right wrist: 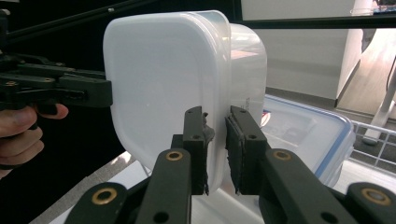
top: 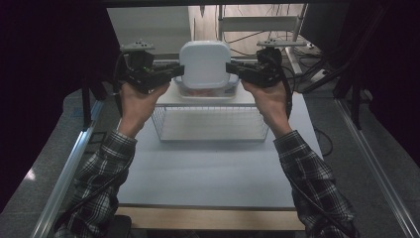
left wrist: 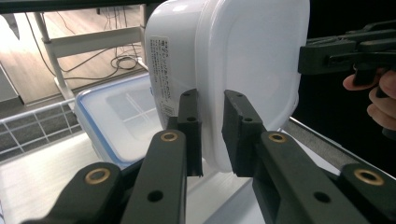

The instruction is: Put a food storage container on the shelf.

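A white plastic box with a white lid [top: 204, 63] hangs in the air at the far middle of the table, held from both sides. My left gripper [top: 181, 71] is shut on the lid's rim on the box's left side. In the left gripper view the jaws [left wrist: 212, 100] pinch that rim of the box [left wrist: 252, 60]. My right gripper [top: 229, 68] is shut on the rim on the opposite side. The right gripper view shows the pads [right wrist: 217, 116] pressed on the edge of the box [right wrist: 159, 74].
Just below the white box a clear box with a blue-rimmed lid [top: 205, 91] sits on a white shelf above a wire basket [top: 210, 124]. The pale table [top: 208, 173] runs to the near edge. A metal frame and cables stand behind.
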{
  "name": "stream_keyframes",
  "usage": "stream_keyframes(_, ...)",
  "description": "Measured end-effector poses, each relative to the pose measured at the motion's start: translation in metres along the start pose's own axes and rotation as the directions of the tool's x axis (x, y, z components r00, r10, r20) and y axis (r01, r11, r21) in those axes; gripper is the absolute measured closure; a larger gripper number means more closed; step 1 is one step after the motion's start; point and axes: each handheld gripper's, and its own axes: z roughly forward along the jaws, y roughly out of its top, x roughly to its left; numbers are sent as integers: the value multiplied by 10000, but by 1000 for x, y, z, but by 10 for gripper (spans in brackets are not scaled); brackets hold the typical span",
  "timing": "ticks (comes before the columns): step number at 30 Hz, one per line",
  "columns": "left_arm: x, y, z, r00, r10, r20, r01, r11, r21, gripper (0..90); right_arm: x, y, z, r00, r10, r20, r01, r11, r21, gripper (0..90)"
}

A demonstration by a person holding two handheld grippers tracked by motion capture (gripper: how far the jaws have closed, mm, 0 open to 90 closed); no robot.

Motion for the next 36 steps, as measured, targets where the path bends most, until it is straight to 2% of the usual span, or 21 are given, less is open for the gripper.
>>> stream_keyframes(9,10,6,10,9996,-264,67,264,9996,52,781,-14,4,15,9991,403,137,-407,9989,252,769)
stream_keyframes(20,19,7,21,9986,-523,75,521,9983,247,763,-18,7,21,9976,606,342,-620,9972,408,764)
stream_keyframes(27,23,5,24,9964,-790,314,786,9968,140,691,-16,11,22,9975,671,199,-680,9965,479,719)
stream_keyframes(36,26,7,32,9958,-839,371,837,9965,65,585,-16,16,28,9976,561,401,-580,9971,493,654)
